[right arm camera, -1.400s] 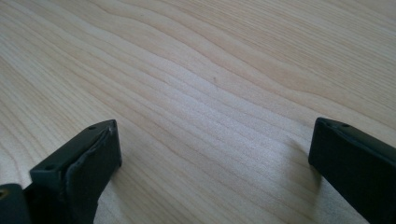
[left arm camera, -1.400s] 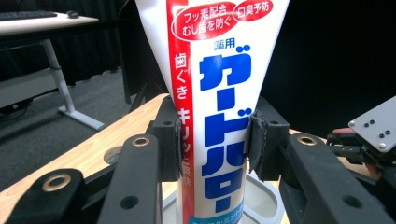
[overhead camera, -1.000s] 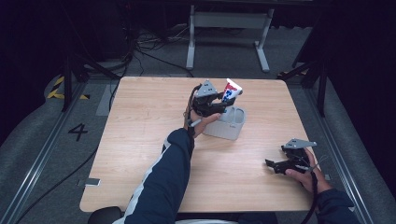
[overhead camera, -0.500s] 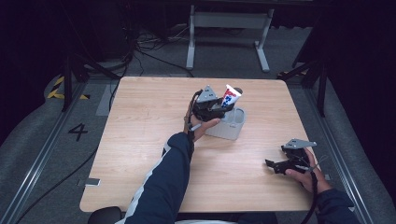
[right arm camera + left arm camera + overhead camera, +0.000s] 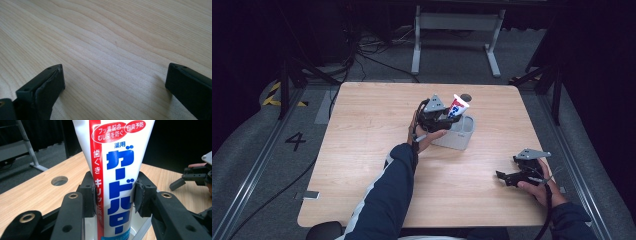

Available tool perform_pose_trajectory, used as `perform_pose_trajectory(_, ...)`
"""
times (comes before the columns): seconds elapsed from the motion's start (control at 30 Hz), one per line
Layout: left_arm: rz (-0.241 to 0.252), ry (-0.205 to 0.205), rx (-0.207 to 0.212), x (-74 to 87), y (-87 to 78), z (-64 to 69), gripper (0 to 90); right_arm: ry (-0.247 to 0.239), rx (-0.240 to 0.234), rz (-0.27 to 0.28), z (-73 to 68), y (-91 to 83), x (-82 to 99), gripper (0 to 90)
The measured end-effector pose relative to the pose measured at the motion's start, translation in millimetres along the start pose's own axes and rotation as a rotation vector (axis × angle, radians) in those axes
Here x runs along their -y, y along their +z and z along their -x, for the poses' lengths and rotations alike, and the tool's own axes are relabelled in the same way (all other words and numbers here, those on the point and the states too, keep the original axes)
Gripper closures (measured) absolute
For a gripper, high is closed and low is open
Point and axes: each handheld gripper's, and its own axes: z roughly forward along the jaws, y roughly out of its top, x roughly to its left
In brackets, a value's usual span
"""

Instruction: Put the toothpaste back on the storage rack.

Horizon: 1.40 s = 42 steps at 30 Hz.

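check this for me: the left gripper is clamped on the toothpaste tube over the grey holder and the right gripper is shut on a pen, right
Not quite. The right gripper holds no pen: the right gripper view shows its jaws standing wide apart over bare table with nothing between them. The rest holds: in the left gripper view the left gripper is clamped on the toothpaste tube, and the high view shows it over the grey holder.

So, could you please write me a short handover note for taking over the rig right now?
Left gripper: fingers shut on the toothpaste tube, held upright with its lower end in the grey holder at mid-table.
Right gripper: open, nothing between its fingers, low over bare wood near the table's right edge.
Done: tube gripped and at the holder.
Left: seat the tube, probably, then release it; whether it touches the bottom can't be told.
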Motion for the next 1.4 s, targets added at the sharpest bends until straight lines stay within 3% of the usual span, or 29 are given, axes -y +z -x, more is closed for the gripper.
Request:
perform_pose_trajectory(1.03, -0.157, 0.02, -0.025, 8.1, -0.7, -5.3, 53.5, 0.0, -0.001, 0.0, -0.2, 0.0, 0.0, 2.6)
perform_pose_trajectory(1.27, -0.161, 0.028, -0.024, 7.2, -0.2, -4.2, 49.5, -0.001, 0.0, 0.0, -0.1, 0.0, 0.0, 2.6)
perform_pose_trajectory(1.3, -0.158, 0.015, -0.016, 6.9, -0.6, -4.8, 46.3, 0.0, 0.0, 0.0, -0.1, 0.0, 0.0, 2.6)
perform_pose_trajectory(1.37, -0.125, -0.006, -0.002, 6.4, -3.9, -6.8, 53.7, 0.0, -0.001, -0.001, -0.2, 0.0, 0.0, 2.5)
perform_pose_trajectory(1.4, -0.128, -0.009, -0.003, 6.0, -5.1, -7.8, 51.6, 0.0, -0.001, -0.001, -0.2, 0.0, 0.0, 2.5)
